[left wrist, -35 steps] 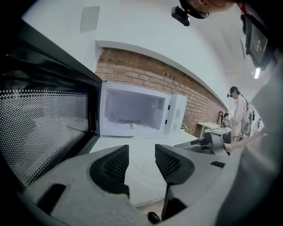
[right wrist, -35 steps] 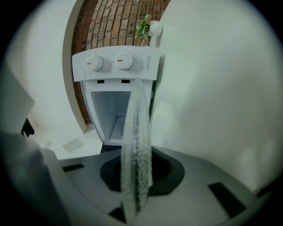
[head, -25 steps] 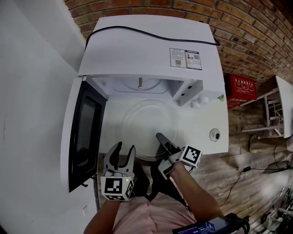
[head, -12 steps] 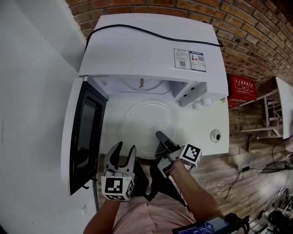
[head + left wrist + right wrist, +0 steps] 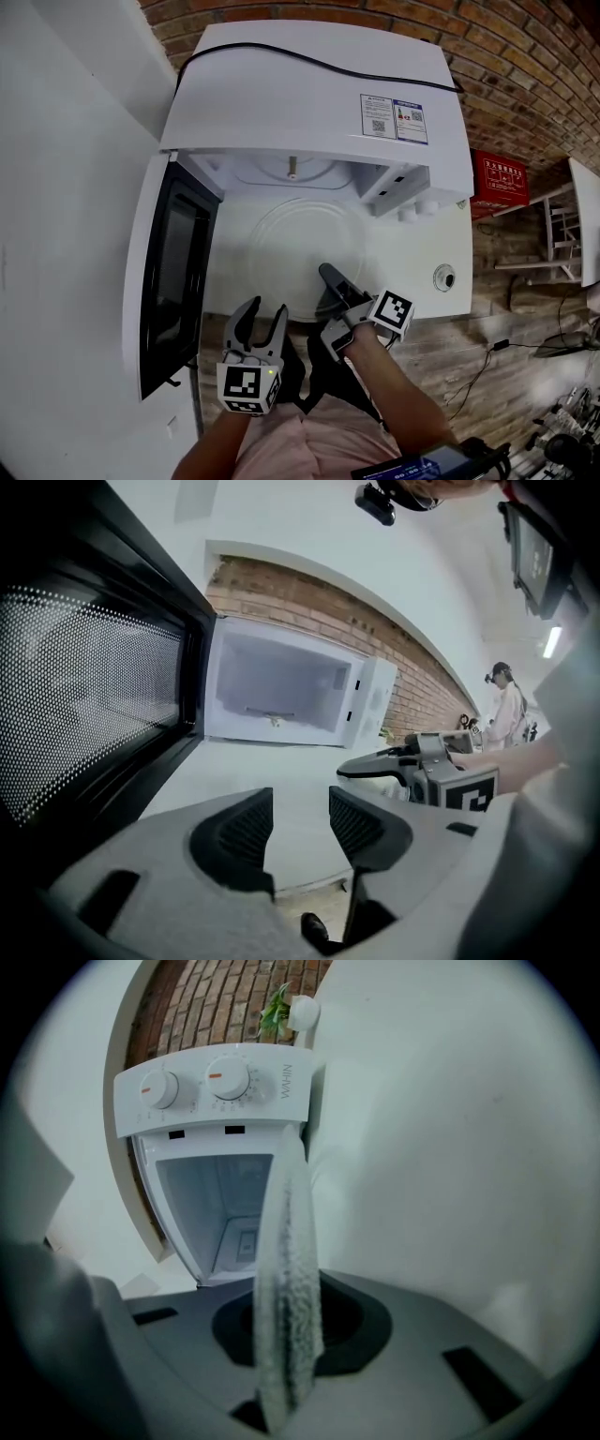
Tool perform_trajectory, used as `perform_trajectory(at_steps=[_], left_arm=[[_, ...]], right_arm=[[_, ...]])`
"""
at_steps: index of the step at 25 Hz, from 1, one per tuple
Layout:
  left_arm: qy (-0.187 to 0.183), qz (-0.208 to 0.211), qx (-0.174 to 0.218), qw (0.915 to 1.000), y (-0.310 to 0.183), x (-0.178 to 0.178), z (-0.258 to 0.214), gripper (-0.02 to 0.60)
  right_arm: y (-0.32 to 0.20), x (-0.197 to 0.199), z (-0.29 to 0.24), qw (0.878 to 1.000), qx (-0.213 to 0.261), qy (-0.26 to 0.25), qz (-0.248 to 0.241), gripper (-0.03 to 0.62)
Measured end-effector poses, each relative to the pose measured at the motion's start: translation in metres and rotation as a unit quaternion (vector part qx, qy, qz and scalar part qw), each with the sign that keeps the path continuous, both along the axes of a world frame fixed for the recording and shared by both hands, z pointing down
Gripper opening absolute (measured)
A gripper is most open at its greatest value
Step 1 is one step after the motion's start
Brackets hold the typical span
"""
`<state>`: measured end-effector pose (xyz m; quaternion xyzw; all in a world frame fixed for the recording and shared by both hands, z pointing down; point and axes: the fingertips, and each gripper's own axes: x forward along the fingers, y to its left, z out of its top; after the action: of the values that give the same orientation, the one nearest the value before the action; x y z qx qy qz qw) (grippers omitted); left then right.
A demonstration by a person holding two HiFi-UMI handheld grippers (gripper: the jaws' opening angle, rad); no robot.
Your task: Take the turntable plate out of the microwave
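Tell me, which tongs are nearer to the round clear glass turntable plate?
Right. The right tongs are shut on the near rim of the round clear glass turntable plate; the left tongs hang open just short of that rim.

Between the right gripper's (image 5: 328,278) dark grey fingers (image 5: 361,1330), the turntable plate (image 5: 289,1269) is showing frosted and clear; beyond them the microwave (image 5: 220,1091) is gleaming white, its door (image 5: 84,696) black and dot-meshed.

Brick wall (image 5: 525,66), wooden plank floor (image 5: 441,337)
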<state>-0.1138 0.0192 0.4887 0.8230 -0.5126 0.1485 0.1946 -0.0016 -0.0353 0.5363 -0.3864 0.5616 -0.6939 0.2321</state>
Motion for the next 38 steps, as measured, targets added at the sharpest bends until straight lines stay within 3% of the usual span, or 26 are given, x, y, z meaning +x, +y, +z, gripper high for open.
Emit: perform_trajectory(at_steps=[15,18,22,27,31,38], left_arm=[[0.027,-0.02,-0.04,0.9986,0.014,-0.004,0.016,0.199],[0.048,-0.033,-0.054,0.9968,0.016,-0.007,0.018,0.199],[0.111,-0.058,-0.093,0.9879,0.021,-0.007,0.022,0.184],[0.153,-0.06,-0.119,0.9793,0.017,0.001,0.025,0.141],[0.169,-0.08,-0.133,0.9733,0.017,-0.004,0.027,0.16],[0.217,-0.116,-0.164,0.9554,0.02,-0.008,0.033,0.183]], right_arm=[[-0.001,0.0,0.0,1.0,-0.002,-0.009,0.002,0.035],[-0.001,0.0,0.0,1.0,-0.002,-0.013,0.002,0.035],[0.001,0.0,0.0,1.0,-0.004,-0.015,0.0,0.034],[-0.001,0.003,0.001,1.0,0.0,-0.011,0.0,0.034],[-0.003,0.004,0.001,1.0,0.0,-0.016,0.004,0.034],[-0.003,0.005,0.002,1.0,0.001,-0.02,0.001,0.034]])
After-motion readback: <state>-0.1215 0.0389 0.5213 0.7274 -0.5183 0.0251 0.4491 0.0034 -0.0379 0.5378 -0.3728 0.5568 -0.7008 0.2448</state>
